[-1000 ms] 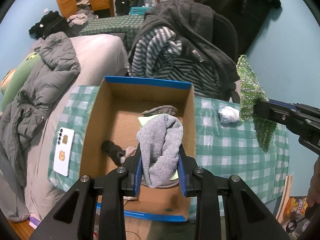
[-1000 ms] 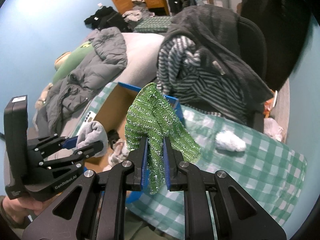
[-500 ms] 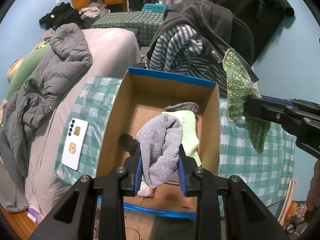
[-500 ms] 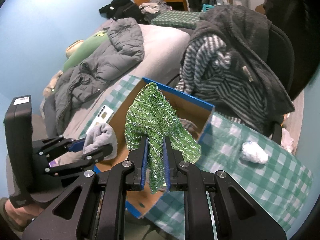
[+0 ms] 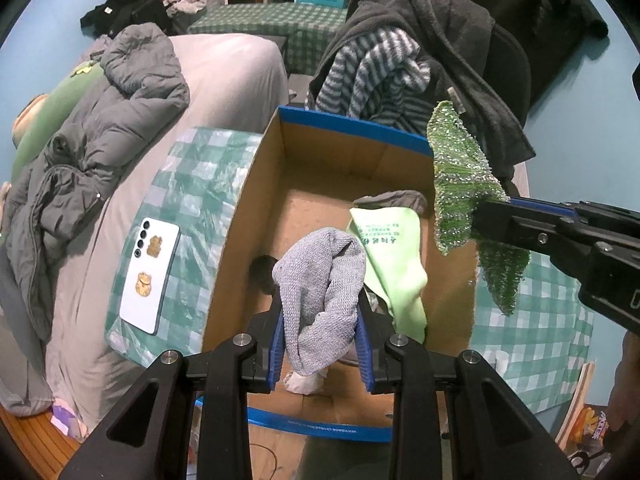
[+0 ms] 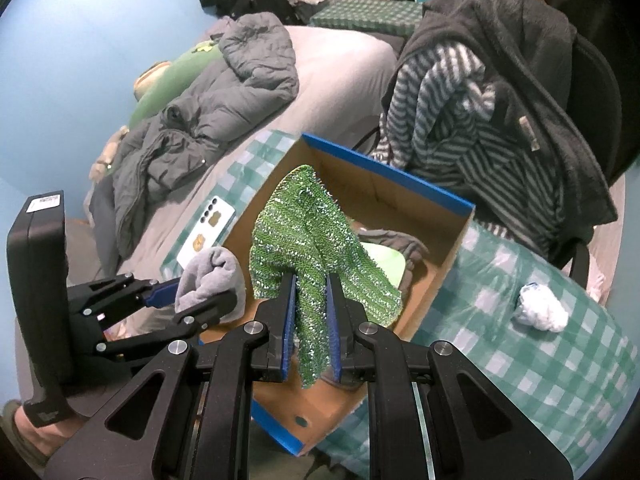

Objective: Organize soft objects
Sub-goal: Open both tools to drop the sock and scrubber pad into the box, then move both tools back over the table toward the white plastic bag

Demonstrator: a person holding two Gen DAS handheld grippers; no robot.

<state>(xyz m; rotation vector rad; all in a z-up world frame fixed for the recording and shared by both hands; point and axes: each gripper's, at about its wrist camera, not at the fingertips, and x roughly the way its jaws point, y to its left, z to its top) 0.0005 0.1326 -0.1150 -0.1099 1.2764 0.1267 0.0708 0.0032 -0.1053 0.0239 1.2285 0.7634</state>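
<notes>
My left gripper point(image 5: 320, 340) is shut on a grey knitted cloth point(image 5: 320, 292) and holds it above the near part of an open cardboard box point(image 5: 352, 128) with blue rims. My right gripper point(image 6: 311, 320) is shut on a sparkly green cloth point(image 6: 312, 240) and holds it over the box's right side; the cloth also shows in the left wrist view point(image 5: 460, 184). Inside the box lie a pale green cloth point(image 5: 396, 264), a grey cloth point(image 5: 396, 198) and a dark item point(image 5: 262, 270). The left gripper with its cloth point(image 6: 212, 280) appears in the right wrist view.
The box stands on a green checked tablecloth point(image 6: 540, 360). A white phone point(image 5: 150, 276) lies left of the box. A crumpled white wad point(image 6: 540, 312) lies on the cloth to the right. A chair draped with striped and dark clothes point(image 5: 400, 64) stands behind; a bed with a grey jacket point(image 5: 100, 136) is on the left.
Both grippers have moved left and forward over the box with their cloths still held. The green cloth has come from above the table to above the box's right side.
</notes>
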